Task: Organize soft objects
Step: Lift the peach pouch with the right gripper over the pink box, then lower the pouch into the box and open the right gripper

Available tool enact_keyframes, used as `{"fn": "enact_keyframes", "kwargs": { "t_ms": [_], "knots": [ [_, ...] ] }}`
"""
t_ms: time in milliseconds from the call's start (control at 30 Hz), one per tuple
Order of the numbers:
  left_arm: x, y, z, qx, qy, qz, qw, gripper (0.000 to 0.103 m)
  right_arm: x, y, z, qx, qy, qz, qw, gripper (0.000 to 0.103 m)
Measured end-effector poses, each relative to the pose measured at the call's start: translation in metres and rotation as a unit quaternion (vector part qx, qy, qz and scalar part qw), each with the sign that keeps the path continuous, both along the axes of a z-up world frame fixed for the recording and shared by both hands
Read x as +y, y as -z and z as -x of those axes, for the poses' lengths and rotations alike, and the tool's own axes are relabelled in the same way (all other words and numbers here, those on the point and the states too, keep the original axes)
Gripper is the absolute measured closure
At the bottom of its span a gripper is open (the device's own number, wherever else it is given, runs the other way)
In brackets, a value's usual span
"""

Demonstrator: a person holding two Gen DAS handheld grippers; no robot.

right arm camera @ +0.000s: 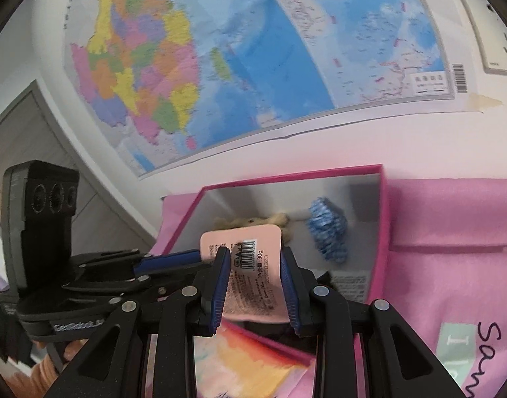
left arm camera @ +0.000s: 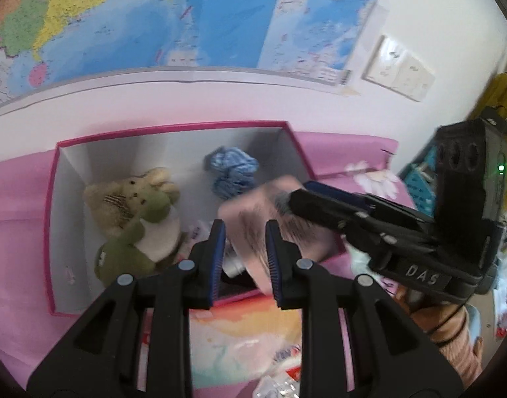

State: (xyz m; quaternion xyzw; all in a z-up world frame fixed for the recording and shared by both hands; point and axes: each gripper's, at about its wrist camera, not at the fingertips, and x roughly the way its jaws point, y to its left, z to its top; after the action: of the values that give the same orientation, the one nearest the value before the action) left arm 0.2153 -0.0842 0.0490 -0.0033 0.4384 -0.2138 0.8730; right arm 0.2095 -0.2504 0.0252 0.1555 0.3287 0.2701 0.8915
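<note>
A flat pink packet (left arm camera: 253,219) with a barcode (right arm camera: 250,252) hangs over the near edge of a pink-rimmed white box (left arm camera: 170,126). My left gripper (left arm camera: 244,225) is shut on its one side. My right gripper (right arm camera: 255,252) is shut on it too, and the packet bows between the blue pads. In the left wrist view the right gripper (left arm camera: 300,195) comes in from the right. In the right wrist view the left gripper (right arm camera: 194,255) comes in from the left. Inside the box (right arm camera: 286,174) lie a beige and green plush toy (left arm camera: 137,219) and a blue crumpled cloth (left arm camera: 232,172), the cloth also visible from the right wrist (right arm camera: 328,232).
The box rests on a pink sheet (right arm camera: 435,232) against a white wall with a large map (left arm camera: 187,16) and a socket plate (left arm camera: 399,66). A colourful printed bag (left arm camera: 240,331) lies just in front of the box. A grey door (right arm camera: 21,132) stands at the left.
</note>
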Motion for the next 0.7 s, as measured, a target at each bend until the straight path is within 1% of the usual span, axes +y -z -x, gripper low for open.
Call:
{"fn": "enact_keyframes", "kwargs": {
  "t_ms": [33, 100, 167, 333, 400, 433, 567, 700],
  "knots": [
    [0.0, 0.001, -0.001, -0.002, -0.007, -0.007, 0.9999, 0.077, -0.003, 0.002, -0.004, 0.004, 0.012, -0.002, 1.0, 0.071],
    [0.002, 0.003, -0.001, -0.002, -0.011, -0.005, 0.9999, 0.077, -0.009, 0.007, -0.007, 0.012, 0.033, -0.005, 0.999, 0.071],
    [0.004, 0.004, 0.003, -0.009, -0.013, -0.008, 0.9998, 0.077, -0.012, 0.009, -0.004, 0.009, 0.043, -0.004, 0.999, 0.069],
    [0.01, 0.003, 0.018, -0.028, -0.006, -0.017, 0.9994, 0.077, -0.016, 0.009, 0.012, 0.0, 0.038, 0.007, 0.999, 0.068],
    [0.013, 0.001, 0.028, -0.036, 0.001, -0.015, 0.9992, 0.077, -0.017, 0.006, 0.02, -0.009, 0.036, 0.011, 0.999, 0.066],
    [0.015, 0.001, 0.034, -0.04, 0.004, -0.013, 0.9991, 0.077, -0.017, 0.005, 0.026, -0.012, 0.033, 0.01, 0.999, 0.063],
    [0.027, -0.006, 0.063, -0.062, 0.025, -0.004, 0.9977, 0.076, -0.021, -0.001, 0.045, -0.023, 0.02, 0.003, 1.0, 0.063],
    [0.035, -0.01, 0.092, -0.082, 0.042, 0.0, 0.9958, 0.072, -0.025, -0.007, 0.073, -0.034, -0.003, -0.004, 0.999, 0.061]
  ]
}}
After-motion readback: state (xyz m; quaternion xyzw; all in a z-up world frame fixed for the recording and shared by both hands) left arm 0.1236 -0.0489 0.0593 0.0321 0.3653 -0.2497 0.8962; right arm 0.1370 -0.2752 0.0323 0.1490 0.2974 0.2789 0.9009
